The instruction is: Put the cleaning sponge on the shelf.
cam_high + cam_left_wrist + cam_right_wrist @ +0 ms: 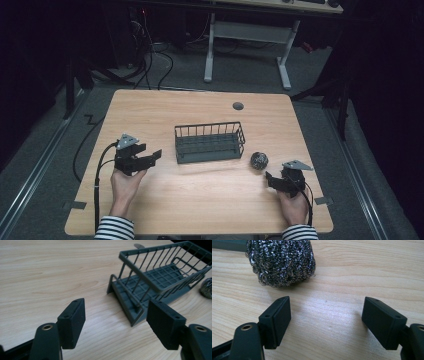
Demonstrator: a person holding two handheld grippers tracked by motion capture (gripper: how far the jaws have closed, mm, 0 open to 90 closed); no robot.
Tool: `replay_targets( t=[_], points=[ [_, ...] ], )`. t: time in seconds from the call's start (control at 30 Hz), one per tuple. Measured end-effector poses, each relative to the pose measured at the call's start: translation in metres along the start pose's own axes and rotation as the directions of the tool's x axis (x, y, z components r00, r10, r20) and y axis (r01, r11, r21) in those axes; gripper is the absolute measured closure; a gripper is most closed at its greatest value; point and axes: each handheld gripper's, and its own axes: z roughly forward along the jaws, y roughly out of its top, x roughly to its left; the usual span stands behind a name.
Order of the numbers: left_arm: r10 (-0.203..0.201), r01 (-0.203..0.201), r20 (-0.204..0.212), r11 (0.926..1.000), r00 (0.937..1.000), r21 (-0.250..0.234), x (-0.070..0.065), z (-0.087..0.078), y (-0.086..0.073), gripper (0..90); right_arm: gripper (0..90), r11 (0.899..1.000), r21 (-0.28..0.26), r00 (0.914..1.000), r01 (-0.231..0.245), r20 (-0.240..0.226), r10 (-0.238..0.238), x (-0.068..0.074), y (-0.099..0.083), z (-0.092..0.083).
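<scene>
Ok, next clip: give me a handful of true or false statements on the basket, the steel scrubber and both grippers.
1. The wire basket has nothing in it. True.
2. The steel scrubber lies inside the basket. False: it sits on the table, just off the basket's right end in the high view.
3. The right gripper stands open with nothing between its jaws. True; the scrubber lies just ahead of them.
4. The left gripper is clamped on the basket's rim. False: its jaws are apart and bare, short of the basket's near corner.
5. The basket lies tipped on its side. False: it stands upright on its base.
</scene>
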Motion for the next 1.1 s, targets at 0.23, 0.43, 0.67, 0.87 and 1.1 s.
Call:
replay_targets(
  t=[0.23, 0.43, 0.67, 0.87, 1.1],
  points=[
    [0.01, -0.009, 0.04, 0.9997, 0.9991, -0.022, -0.011, 0.005, 0.024, 29.1, 23.5, 1.0, 0.0, 1.0, 0.001, -0.001, -0.001, 0.0, 0.0, 0.0],
    [0.017, -0.016, 0.052, 0.9997, 0.9985, -0.017, -0.019, 0.015, 0.039, 26.7, 23.6, 1.0, -0.001, 1.0, 0.002, -0.002, -0.002, 0.0, 0.0, 0.0],
    [0.035, -0.036, 0.033, 0.999, 0.9988, 0.028, -0.027, 0.035, 0.05, 26.8, 23.6, 1.0, 0.0, 1.0, 0.005, -0.005, -0.005, 0.0, 0.0, 0.0],
    [0.037, -0.037, 0.005, 0.9945, 0.9993, 0.097, -0.028, 0.057, 0.047, 29.5, 23.7, 1.0, 0.001, 1.0, 0.006, -0.007, -0.006, 0.0, 0.0, 0.0],
    [0.063, -0.063, 0.006, 0.9895, 0.998, 0.13, -0.034, 0.064, 0.044, 36.7, 23.6, 1.0, 0.002, 1.0, 0.006, -0.007, -0.006, 0.001, 0.0, 0.0]
  ],
)
